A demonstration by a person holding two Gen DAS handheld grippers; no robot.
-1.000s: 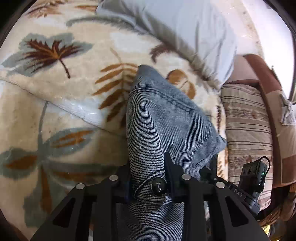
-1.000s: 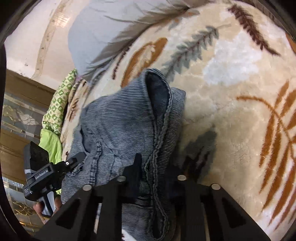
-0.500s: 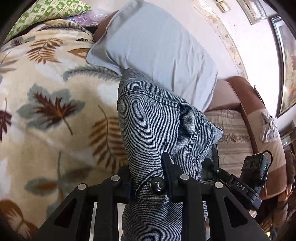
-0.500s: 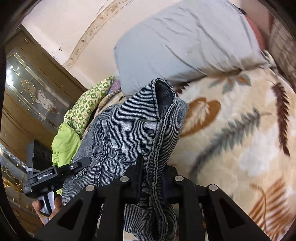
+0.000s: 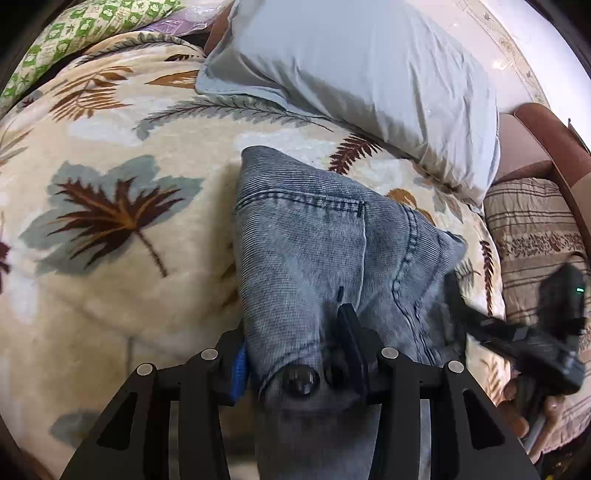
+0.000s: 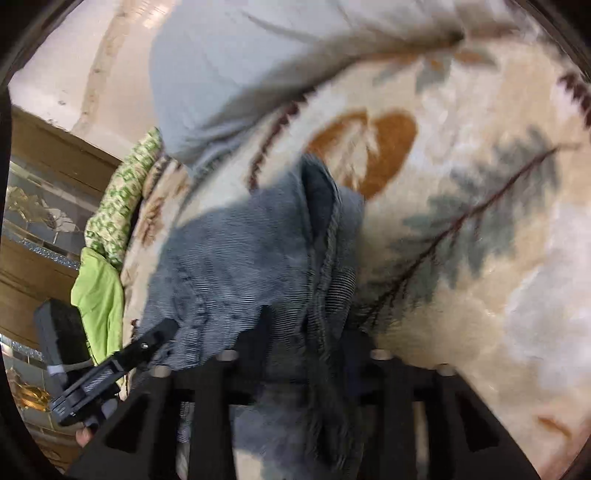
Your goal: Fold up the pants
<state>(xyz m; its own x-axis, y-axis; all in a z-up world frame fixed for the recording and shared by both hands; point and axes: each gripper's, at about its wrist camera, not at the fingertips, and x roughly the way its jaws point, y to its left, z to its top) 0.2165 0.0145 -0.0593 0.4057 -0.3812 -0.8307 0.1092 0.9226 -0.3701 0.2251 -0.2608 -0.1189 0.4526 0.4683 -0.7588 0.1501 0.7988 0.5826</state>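
Note:
The pants are grey-blue denim jeans (image 5: 314, 236). They hang bunched between both grippers over a cream blanket with a leaf print (image 5: 110, 192). My left gripper (image 5: 295, 354) is shut on the waistband by its metal button (image 5: 295, 380). My right gripper (image 6: 306, 350) is shut on a thick seam edge of the jeans (image 6: 258, 258). The right wrist view is blurred. Each view shows the other gripper: the right one (image 5: 532, 339) at the right, the left one (image 6: 110, 365) at the lower left.
A pale blue pillow (image 5: 369, 74) lies at the head of the bed. A green patterned cloth (image 5: 74, 33) is at the far left. A striped brown cushion (image 5: 535, 236) sits on a brown sofa to the right. Wooden glazed doors (image 6: 33, 206) stand at the left.
Both grippers rose with the jeans half a second ago, then dropped back toward the blanket. The jeans now hang lower and nearer the blanket. Both stay shut on the fabric.

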